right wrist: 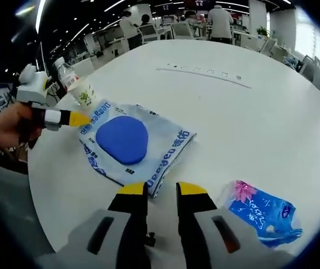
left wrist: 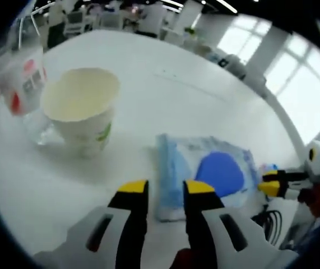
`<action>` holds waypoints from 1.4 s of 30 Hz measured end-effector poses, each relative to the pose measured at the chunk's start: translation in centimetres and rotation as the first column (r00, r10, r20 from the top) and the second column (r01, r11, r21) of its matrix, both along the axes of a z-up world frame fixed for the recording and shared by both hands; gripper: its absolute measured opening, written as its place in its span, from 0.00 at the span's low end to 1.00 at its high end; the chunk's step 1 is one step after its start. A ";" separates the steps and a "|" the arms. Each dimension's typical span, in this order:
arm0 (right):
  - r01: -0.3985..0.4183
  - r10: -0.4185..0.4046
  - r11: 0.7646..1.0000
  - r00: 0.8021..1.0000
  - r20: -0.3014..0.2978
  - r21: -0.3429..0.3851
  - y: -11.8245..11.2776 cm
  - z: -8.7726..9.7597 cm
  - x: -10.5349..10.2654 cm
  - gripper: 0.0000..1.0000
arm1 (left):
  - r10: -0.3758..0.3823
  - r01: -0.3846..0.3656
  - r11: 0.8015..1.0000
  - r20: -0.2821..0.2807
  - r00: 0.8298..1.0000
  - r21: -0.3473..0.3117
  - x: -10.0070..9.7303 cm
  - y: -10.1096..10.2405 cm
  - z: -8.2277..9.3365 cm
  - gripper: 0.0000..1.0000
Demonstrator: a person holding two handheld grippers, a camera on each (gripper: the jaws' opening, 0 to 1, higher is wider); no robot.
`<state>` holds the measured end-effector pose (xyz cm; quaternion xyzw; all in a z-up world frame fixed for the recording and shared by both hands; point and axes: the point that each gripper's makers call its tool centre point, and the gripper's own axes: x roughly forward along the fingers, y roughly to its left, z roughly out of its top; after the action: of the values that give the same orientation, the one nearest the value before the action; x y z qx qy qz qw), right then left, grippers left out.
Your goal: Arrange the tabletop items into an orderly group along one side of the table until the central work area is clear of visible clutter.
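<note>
**Step in hand: approach to the flat tissue pack**

Landmark: the flat, soft plastic tissue pack, white and pale blue with a large dark-blue oval, lying on the round white worktop.

**Left gripper**. In the left gripper view the yellow-tipped jaws stand slightly apart, holding nothing, just short of the near corner of the pack. In the right gripper view this gripper comes in from the left, held by a hand, its tip at the pack's far-left edge; whether it touches cannot be told.

**Right gripper**. The jaws are slightly parted and empty, just short of the pack's near edge. In the left gripper view it sits at the pack's right edge.

**Other items, relative to the pack**
- Cream paper cup with green print: beyond the pack, apart from it.
- Clear plastic bottle with red-and-white label: just beside the cup, on its far side.
- Small blue packet with a pink flower print: near the pack, beside the right gripper.

**Judgement.** The pack lies unmoved in the work area; both grippers are positioned to take it. The next move calls for closing on a thin edge of the limp wrapper. It will likely sag or slide, so pinch well in, then carry it toward the cup and bottle.
</note>
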<state>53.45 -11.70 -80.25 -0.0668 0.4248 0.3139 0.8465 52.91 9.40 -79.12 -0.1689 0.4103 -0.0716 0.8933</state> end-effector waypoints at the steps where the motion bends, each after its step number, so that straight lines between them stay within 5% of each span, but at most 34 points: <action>1: 0.020 -0.020 1.000 1.000 -0.006 0.023 0.1 0.1 0.0 0.19 | 0.003 -0.002 1.000 0.018 1.000 -0.011 -0.1 -0.2 0.1 0.22; 10: 0.044 -0.041 0.997 0.997 -0.060 0.067 0.9 -0.7 -0.8 0.18 | 0.022 -0.021 0.997 0.016 1.000 -0.070 -0.8 -1.1 -1.0 0.22; 17: 0.073 -0.065 0.992 0.995 -0.077 0.102 1.6 -0.8 -0.8 0.08 | 0.033 -0.033 0.999 0.011 0.999 -0.020 -0.5 -0.2 -1.4 0.15; 25: 0.076 -0.071 0.993 0.996 -0.060 0.092 1.8 -0.8 -0.6 0.05 | 0.029 -0.029 0.999 0.009 1.000 -0.013 -0.9 -0.6 -1.3 0.05; 42: 0.050 -0.052 0.992 0.998 0.021 0.115 3.1 1.3 1.2 0.03 | 0.082 -0.080 0.996 0.052 0.995 -0.034 0.9 0.6 0.4 0.04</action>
<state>54.70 -8.61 -78.92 -0.0109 0.3974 0.3152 0.8617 53.77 9.96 -78.73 -0.1974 0.3779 -0.0462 0.9034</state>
